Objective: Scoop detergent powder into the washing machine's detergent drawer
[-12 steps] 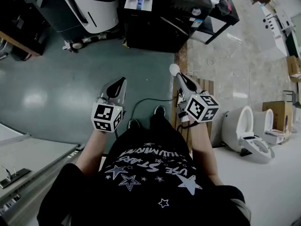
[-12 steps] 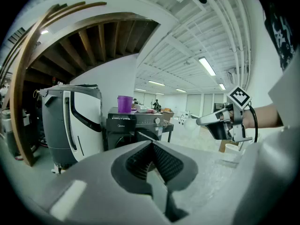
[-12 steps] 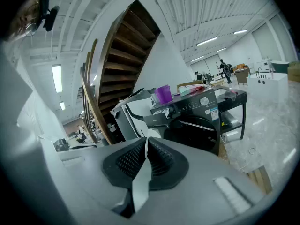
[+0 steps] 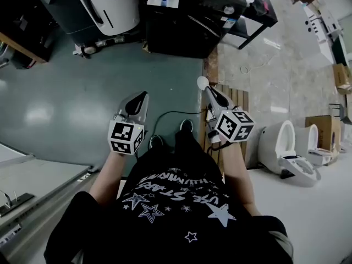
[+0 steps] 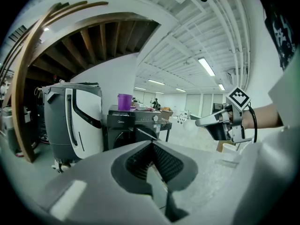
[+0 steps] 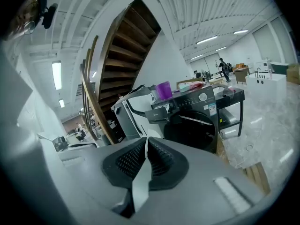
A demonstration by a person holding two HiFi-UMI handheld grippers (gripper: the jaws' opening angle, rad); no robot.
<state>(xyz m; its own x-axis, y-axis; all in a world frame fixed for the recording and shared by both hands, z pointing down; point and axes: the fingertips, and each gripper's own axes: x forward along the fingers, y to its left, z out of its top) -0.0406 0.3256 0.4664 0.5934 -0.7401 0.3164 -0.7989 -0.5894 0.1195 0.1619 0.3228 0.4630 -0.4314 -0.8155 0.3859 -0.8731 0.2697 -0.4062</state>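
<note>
The black front-loading washing machine (image 4: 187,29) stands across the green floor, well ahead of both grippers. Its detergent drawer (image 4: 163,0) looks pulled out at the top left; it also juts from the machine (image 6: 197,121) in the right gripper view. A purple cup (image 6: 163,90) stands on the machine. My right gripper (image 4: 210,90) is shut on the handle of a white scoop (image 4: 202,81), whose round bowl sticks out past the jaw tips. My left gripper (image 4: 143,96) is shut and shows nothing sticking out of it. Both are held at waist height, far from the machine.
A grey-and-white appliance (image 4: 104,7) stands left of the machine, and a black stand (image 4: 254,15) stands to its right. A cable (image 4: 165,116) runs over the floor by my feet. A wooden pallet (image 4: 237,99), toilets (image 4: 286,147) and a cardboard box (image 4: 324,130) lie to the right.
The machine and floor have slid slightly up in the head view. Both grippers keep the same pose, and the scoop stays in the right one.
</note>
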